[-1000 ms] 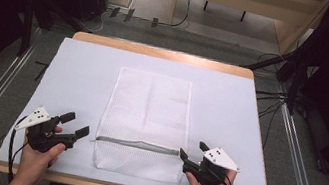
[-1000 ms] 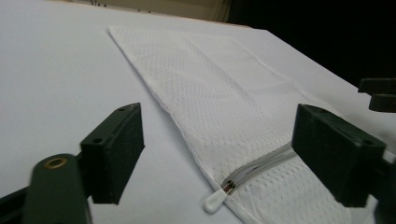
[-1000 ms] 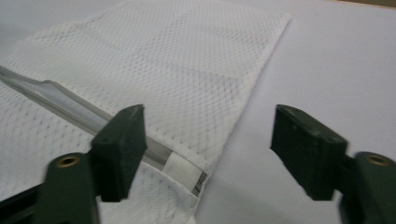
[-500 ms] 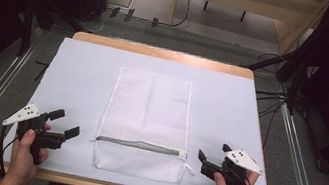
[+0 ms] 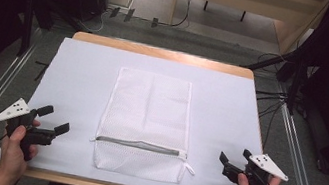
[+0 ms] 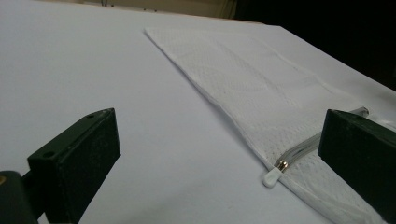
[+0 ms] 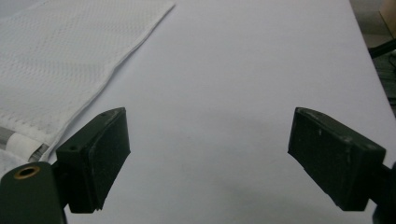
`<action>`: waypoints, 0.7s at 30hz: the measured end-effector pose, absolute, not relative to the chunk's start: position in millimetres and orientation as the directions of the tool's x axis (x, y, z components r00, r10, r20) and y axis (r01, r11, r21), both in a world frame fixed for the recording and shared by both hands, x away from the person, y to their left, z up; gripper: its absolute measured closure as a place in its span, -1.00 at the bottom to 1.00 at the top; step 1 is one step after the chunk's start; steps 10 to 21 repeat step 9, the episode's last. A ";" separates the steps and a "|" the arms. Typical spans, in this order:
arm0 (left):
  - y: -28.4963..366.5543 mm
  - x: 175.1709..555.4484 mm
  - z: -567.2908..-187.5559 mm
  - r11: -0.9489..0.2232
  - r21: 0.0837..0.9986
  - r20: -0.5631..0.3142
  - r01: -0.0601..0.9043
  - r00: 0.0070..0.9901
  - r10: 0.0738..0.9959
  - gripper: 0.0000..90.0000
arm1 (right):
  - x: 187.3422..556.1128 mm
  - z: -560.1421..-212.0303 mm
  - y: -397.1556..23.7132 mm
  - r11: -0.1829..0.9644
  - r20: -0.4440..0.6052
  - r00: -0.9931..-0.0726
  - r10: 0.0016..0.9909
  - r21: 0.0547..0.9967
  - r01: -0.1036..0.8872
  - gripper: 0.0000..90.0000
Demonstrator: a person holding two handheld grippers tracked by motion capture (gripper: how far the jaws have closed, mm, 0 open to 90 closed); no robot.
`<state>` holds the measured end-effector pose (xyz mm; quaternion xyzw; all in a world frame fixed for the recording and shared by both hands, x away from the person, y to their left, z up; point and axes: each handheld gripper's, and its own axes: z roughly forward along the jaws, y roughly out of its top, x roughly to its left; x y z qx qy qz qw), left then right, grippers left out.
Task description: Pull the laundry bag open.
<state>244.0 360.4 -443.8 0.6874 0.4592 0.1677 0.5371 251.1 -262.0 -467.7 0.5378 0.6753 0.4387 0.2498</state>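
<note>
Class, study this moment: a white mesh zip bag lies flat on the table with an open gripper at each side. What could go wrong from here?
1. The mesh bag is thin and flat on the white table cover; jaws may pinch the cover too.
2. The zip pull is small, so the left gripper could miss it.
3. The right gripper sits near the table's front edge; dragging could slide the bag off.

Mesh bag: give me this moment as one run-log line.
mesh bag: flat on table, zipper closed | left gripper: open, beside bag, jaws just opened | right gripper: open, beside bag, jaws just opened
</note>
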 end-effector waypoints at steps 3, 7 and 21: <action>362.3 245.0 -444.6 -0.003 0.890 -0.264 0.455 0.522 0.811 -1.00 | 251.6 -468.4 -268.2 0.022 0.142 -0.285 0.948 0.865 0.502 -0.71; 361.4 245.8 -445.6 -0.005 0.889 -0.265 0.459 0.523 0.810 -1.00 | 252.2 -469.1 -266.3 0.028 0.138 -0.286 0.948 0.860 0.510 -0.71; 360.9 246.4 -446.8 -0.016 0.884 -0.263 0.466 0.526 0.809 -1.00 | 253.0 -469.2 -263.2 0.036 0.131 -0.289 0.948 0.860 0.510 -0.71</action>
